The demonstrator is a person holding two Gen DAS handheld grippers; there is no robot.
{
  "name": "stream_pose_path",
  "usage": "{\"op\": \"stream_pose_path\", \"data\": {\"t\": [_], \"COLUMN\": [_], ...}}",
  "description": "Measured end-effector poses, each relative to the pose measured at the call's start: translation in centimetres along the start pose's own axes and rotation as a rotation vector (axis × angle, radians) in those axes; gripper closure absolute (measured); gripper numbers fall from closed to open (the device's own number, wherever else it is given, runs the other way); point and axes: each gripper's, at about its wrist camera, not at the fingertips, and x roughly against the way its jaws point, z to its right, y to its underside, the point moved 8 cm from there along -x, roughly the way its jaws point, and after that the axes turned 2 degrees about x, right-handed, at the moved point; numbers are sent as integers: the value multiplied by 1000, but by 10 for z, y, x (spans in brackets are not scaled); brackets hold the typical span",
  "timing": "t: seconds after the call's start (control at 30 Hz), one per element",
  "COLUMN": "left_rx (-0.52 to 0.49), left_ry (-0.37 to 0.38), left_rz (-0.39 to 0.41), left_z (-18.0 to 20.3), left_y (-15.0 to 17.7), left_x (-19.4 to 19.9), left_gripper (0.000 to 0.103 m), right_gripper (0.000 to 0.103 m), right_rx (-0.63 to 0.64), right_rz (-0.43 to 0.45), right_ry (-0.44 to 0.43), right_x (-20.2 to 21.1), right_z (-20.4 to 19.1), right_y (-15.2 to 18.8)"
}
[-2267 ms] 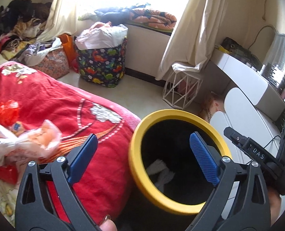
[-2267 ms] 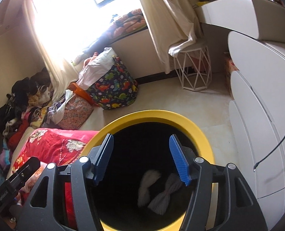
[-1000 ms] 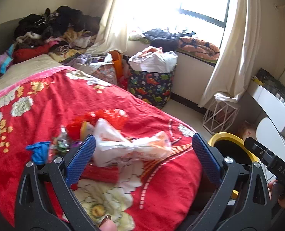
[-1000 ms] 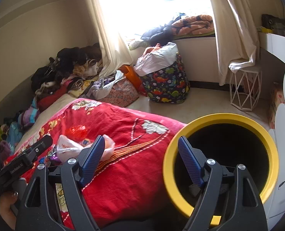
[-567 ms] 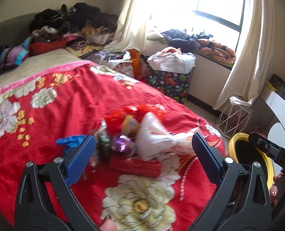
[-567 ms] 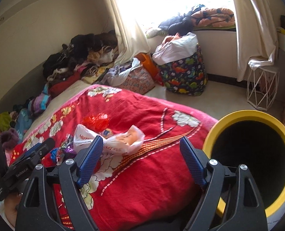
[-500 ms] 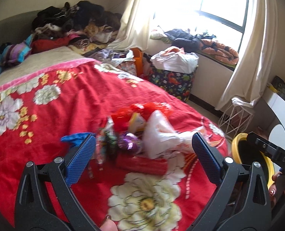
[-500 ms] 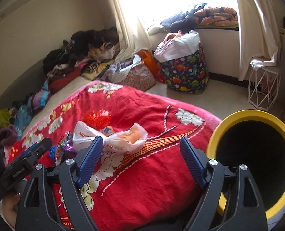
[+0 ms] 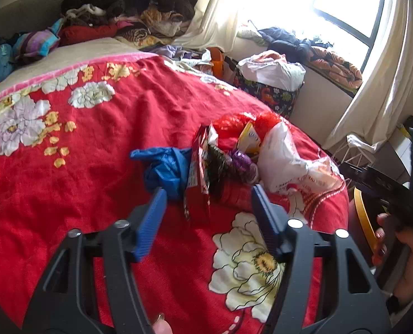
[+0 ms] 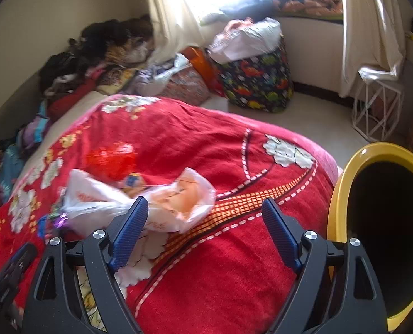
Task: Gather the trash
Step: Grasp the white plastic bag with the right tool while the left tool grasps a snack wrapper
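The left gripper (image 9: 207, 199) is closing around a flat red snack wrapper (image 9: 196, 194) at 12 o'clock on the red flowered blanket (image 9: 95, 144). The wrapper is probably light, thin and slippery; grip its lower edge. The right gripper (image 10: 203, 218) is wide and empty, with the crumpled white plastic bag (image 10: 139, 197) at its 11 o'clock.

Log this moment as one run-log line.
left gripper: closing over red wrapper, no grip | right gripper: open, empty | bin: beside bed

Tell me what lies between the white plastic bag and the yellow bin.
In the right wrist view, only bare red blanket with its flower and gold lattice pattern separates the white plastic bag from the yellow bin.
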Motion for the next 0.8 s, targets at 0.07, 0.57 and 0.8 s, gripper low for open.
{"op": "stream_pose_path", "data": {"t": [0.07,0.57,0.8], "left_rx": [3,26,-7], "left_ry": [-1,-3,10], "left_rz": [-12,-87,-80], "left_z": [0,-1,8], "left_y": [3,17,19], "left_x": [-3,-25,-18], "left_gripper": [60,92,100], "right_gripper": [22,90,98], "right_rx": [-35,-200,-180], "right_rz": [-21,-110,-60], "right_ry": [1,-222,-215], "right_x": [-12,-39,-9], "right_z": [4,5,6], "right_y": [1,11,17]}}
